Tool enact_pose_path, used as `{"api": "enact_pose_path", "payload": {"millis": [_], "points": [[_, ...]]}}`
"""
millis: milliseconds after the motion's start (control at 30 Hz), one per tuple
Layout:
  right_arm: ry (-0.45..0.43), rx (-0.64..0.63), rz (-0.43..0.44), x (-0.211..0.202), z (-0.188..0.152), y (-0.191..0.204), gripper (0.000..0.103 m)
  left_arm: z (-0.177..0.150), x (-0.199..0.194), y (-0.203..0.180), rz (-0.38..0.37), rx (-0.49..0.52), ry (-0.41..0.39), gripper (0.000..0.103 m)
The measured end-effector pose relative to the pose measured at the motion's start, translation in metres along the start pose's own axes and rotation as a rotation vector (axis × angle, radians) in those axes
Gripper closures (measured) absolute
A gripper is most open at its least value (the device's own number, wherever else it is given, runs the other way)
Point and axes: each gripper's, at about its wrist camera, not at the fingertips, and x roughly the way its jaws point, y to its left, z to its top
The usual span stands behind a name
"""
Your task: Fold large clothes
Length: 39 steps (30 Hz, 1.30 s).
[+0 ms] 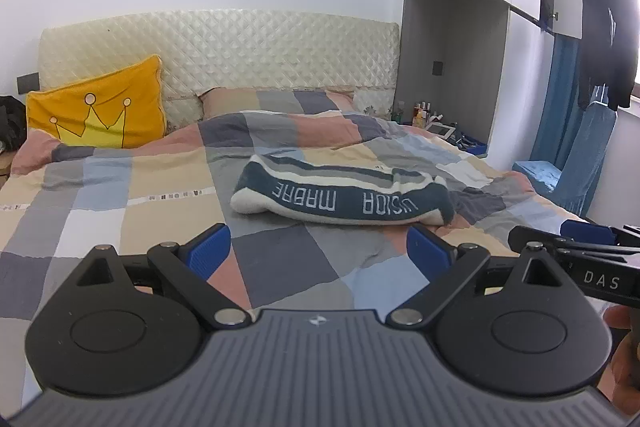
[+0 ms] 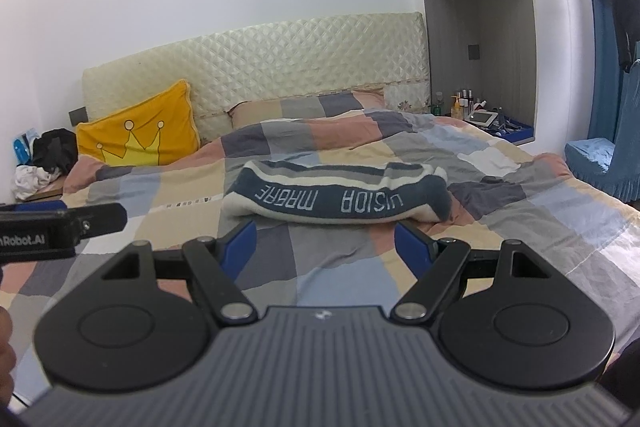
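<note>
A folded garment (image 1: 344,193), dark teal and cream with stripes and pale lettering, lies in a neat bundle on the checked bedspread (image 1: 120,195). The same garment (image 2: 340,197) sits just beyond my right gripper (image 2: 326,247), whose blue pads stand wide apart with nothing between them. My left gripper (image 1: 318,253) hovers nearer the foot of the bed, also open and empty, short of the garment. The right gripper's side shows at the right edge of the left wrist view, and the left gripper's side shows at the left edge of the right wrist view.
A yellow crown pillow (image 1: 100,115) leans on the quilted headboard (image 1: 240,47). A bedside shelf with bottles (image 2: 464,107) stands at the right. A blue covered chair (image 2: 600,163) is beside the bed. Dark clothes (image 1: 608,39) hang at the window. A clothes pile (image 2: 44,159) lies at the left.
</note>
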Motion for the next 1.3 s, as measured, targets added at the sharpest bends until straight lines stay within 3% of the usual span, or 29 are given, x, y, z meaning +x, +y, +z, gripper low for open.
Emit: {"api": "enact_pose_path", "payload": {"millis": [567, 667, 1133, 1200, 1300], "points": [[0.007, 0.007, 0.003, -0.003, 0.0, 0.0, 0.025, 0.0, -0.003, -0.003, 0.011, 0.004, -0.012, 0.006], [0.004, 0.005, 0.002, -0.004, 0.001, 0.0, 0.015, -0.001, -0.005, -0.004, 0.014, 0.009, -0.016, 0.006], [0.022, 0.009, -0.009, 0.001, 0.001, -0.004, 0.014, -0.004, -0.01, -0.007, 0.015, 0.009, -0.028, 0.006], [0.024, 0.021, -0.006, 0.001, 0.0, -0.005, 0.0, -0.005, -0.011, -0.007, 0.013, 0.008, -0.031, 0.006], [0.024, 0.022, -0.008, 0.0, 0.0, -0.005, 0.0, -0.004, -0.013, -0.008, 0.012, 0.007, -0.033, 0.006]]}}
